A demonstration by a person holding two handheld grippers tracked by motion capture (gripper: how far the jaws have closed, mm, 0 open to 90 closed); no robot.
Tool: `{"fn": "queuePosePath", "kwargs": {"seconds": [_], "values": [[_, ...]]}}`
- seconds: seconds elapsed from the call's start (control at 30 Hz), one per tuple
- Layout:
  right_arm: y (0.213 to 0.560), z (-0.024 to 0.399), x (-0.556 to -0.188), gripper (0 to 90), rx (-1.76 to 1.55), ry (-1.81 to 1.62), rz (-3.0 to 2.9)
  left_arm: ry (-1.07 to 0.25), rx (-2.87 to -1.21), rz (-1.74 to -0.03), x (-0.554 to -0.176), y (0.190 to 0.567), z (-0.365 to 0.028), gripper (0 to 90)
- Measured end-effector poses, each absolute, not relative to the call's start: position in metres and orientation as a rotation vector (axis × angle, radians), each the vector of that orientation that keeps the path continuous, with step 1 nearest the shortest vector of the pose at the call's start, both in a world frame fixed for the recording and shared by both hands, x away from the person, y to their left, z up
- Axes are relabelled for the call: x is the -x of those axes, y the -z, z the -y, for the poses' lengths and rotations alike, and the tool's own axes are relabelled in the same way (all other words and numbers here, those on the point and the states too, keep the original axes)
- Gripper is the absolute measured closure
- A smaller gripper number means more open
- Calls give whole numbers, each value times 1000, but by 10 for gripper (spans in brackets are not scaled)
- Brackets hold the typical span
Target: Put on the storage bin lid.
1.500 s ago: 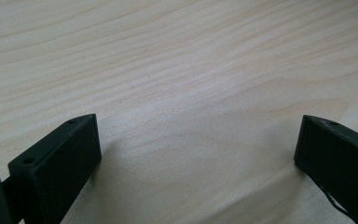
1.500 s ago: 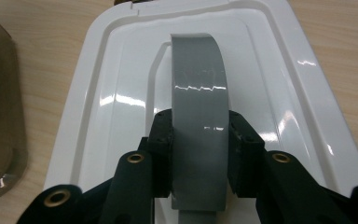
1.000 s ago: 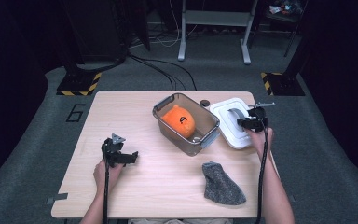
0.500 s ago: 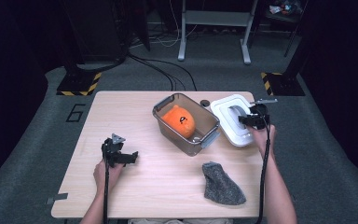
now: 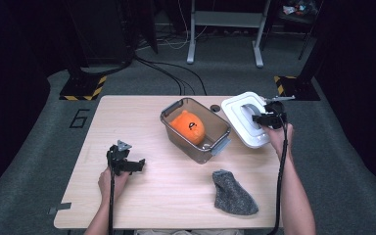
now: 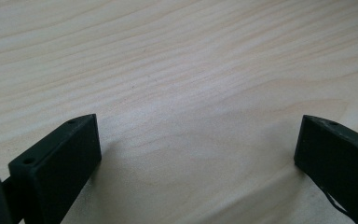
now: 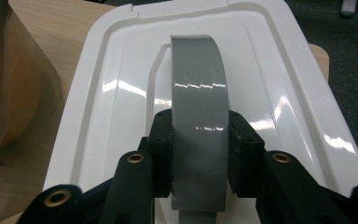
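Right gripper point(image 7: 199, 154) view shows jaws clamped on the lid's grey handle point(image 7: 198, 93); left gripper's point(image 6: 196, 154) apart.

A clear plastic bin point(image 5: 214, 146) is sitting on the wooden table point(image 5: 142, 117), just to the left of the right tongs point(image 5: 258, 119) in the high view, and an orange toy point(image 5: 187, 126) is lying inside it. A crumpled grey cloth point(image 5: 232, 193) is lying nearer the person, well apart from the left tongs point(image 5: 138, 164). A small black disc point(image 5: 216, 108) is resting just beyond the bin. Black cables point(image 5: 176, 78) are trailing over the floor behind.
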State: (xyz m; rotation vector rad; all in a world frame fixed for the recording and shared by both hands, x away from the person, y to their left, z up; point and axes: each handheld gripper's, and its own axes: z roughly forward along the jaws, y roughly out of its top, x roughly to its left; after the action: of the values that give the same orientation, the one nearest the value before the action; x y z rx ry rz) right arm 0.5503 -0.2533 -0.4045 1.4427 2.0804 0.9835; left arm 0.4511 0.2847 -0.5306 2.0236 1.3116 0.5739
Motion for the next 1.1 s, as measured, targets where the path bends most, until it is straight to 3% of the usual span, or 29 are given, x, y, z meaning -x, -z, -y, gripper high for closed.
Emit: {"fn": "queuePosePath", "kwargs": {"seconds": [1.1], "values": [[359, 226, -553, 665, -1358, -1081, -2143, -574, -2022, -1312, -451, 531, -285, 1]]}}
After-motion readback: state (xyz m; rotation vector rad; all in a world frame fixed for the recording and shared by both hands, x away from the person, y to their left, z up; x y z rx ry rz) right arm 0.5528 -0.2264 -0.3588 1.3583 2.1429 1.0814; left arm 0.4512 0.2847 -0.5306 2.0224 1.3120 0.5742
